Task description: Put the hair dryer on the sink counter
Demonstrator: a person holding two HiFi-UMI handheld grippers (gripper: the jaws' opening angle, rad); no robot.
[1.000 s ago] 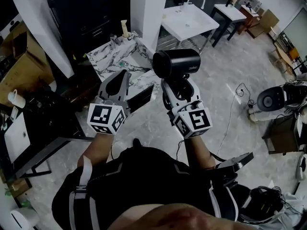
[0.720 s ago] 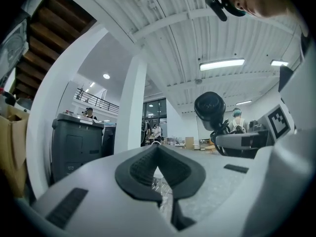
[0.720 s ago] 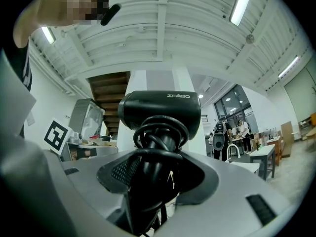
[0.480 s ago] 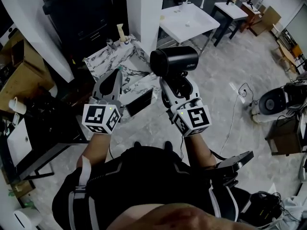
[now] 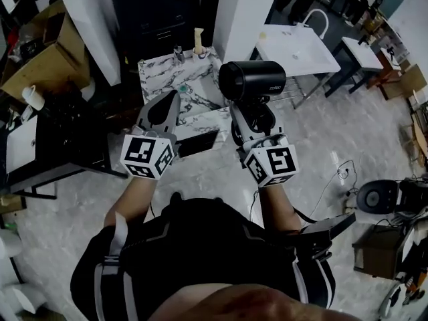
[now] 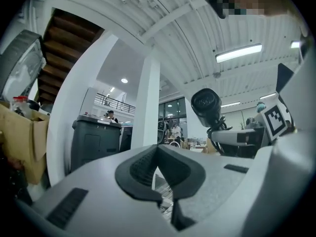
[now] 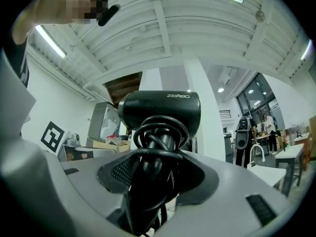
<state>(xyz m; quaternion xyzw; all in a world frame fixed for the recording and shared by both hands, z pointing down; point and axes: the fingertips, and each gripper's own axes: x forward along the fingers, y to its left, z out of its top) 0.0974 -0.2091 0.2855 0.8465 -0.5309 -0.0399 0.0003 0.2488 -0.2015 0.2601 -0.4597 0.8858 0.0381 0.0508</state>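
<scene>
Right gripper [image 5: 250, 112] clamps the dryer [image 5: 252, 80] by its cord-wrapped handle, barrel uppermost, in the air short of the marble counter [image 5: 160, 72]. Left gripper [image 5: 162, 107] closed, empty. Judged rigid, top-heavy, smooth-shelled. The handle is the sound hold, though the coiled cord [image 7: 157, 147] may shift.

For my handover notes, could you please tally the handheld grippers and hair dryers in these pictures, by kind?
Grippers: 2, the left gripper and the right gripper
Black hair dryer: 1
Total: 3
</scene>
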